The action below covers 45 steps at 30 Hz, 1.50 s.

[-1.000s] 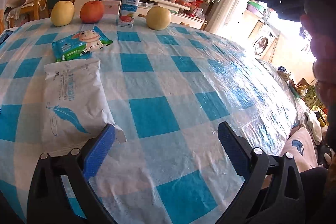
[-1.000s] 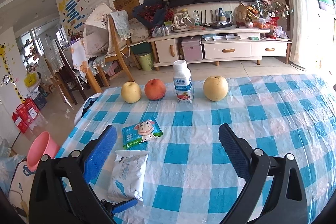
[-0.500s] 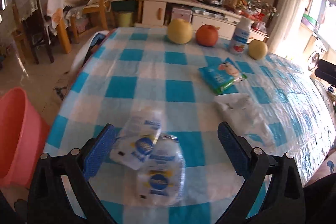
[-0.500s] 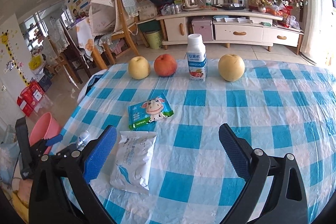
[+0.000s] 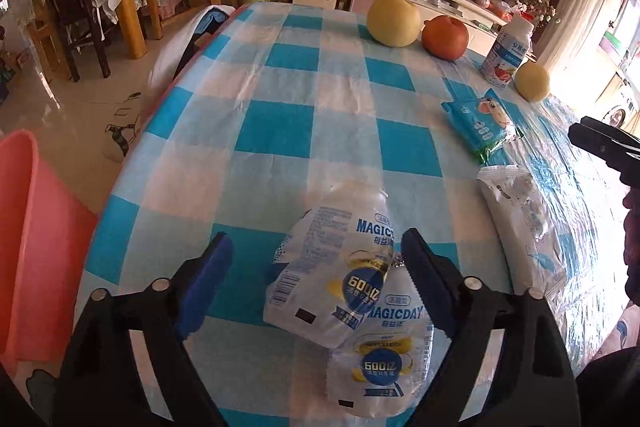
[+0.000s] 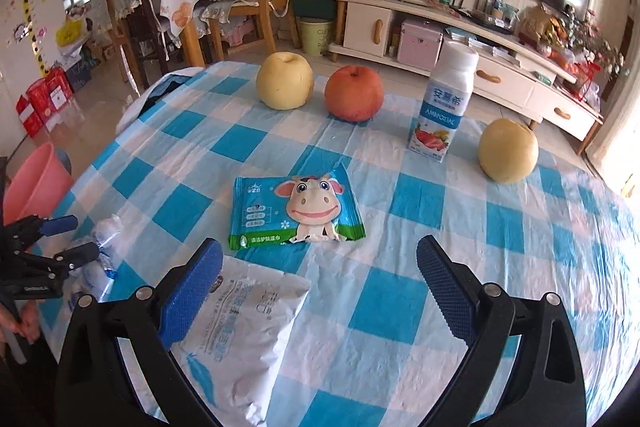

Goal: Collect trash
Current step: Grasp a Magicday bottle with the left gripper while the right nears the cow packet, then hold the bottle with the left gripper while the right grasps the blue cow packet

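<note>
The left gripper [image 5: 316,263] is spread wide and holds nothing. Its blue pads sit on each side of two squashed plastic bottles [image 5: 340,279], and its right pad looks very close to them, maybe touching. The bottles are see-through with white and blue labels. They lie flat, one partly on top of the other, near the edge of the table [image 5: 280,131] with its blue and white checked cloth. A pink bucket [image 5: 24,247] stands on the floor just past that edge.

The right gripper [image 6: 320,287] is spread wide too and holds nothing. Its left pad hangs over a white packet [image 6: 244,323]. Just beyond lies a blue packet with a cartoon cow [image 6: 296,211]. Farther back stand a yellow pear [image 6: 285,81], a red apple [image 6: 353,93], a milk bottle [image 6: 442,107] and another pear [image 6: 508,150].
</note>
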Each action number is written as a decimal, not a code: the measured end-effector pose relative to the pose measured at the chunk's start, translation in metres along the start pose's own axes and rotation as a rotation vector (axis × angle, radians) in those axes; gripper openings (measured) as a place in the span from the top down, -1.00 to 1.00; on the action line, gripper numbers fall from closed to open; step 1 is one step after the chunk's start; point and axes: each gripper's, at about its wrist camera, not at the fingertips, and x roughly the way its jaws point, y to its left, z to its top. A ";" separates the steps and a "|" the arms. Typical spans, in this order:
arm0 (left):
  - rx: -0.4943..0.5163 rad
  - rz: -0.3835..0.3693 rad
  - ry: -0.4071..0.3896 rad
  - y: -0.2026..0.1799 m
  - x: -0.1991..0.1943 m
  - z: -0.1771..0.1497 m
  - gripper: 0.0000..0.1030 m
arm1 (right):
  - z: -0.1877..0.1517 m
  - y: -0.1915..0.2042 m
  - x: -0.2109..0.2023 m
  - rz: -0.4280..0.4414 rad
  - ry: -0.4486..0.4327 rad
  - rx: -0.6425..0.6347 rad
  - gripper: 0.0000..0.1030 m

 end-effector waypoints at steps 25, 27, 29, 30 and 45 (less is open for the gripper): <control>-0.101 -0.088 -0.024 0.002 0.009 0.011 -0.24 | 0.014 0.045 0.112 -0.007 0.129 -0.175 -0.91; -0.118 -0.100 -0.041 0.005 0.006 0.013 -0.24 | 0.016 0.042 0.116 -0.010 0.137 -0.166 -0.91; -0.134 -0.113 -0.055 0.008 0.003 0.014 -0.24 | 0.017 0.035 0.119 0.009 0.141 -0.143 -0.91; -0.140 -0.120 -0.062 0.009 0.002 0.015 -0.24 | 0.017 0.033 0.120 0.014 0.141 -0.133 -0.91; -0.216 -0.148 -0.107 0.032 -0.008 0.017 -0.24 | 0.026 0.026 0.121 0.079 0.120 -0.116 -0.46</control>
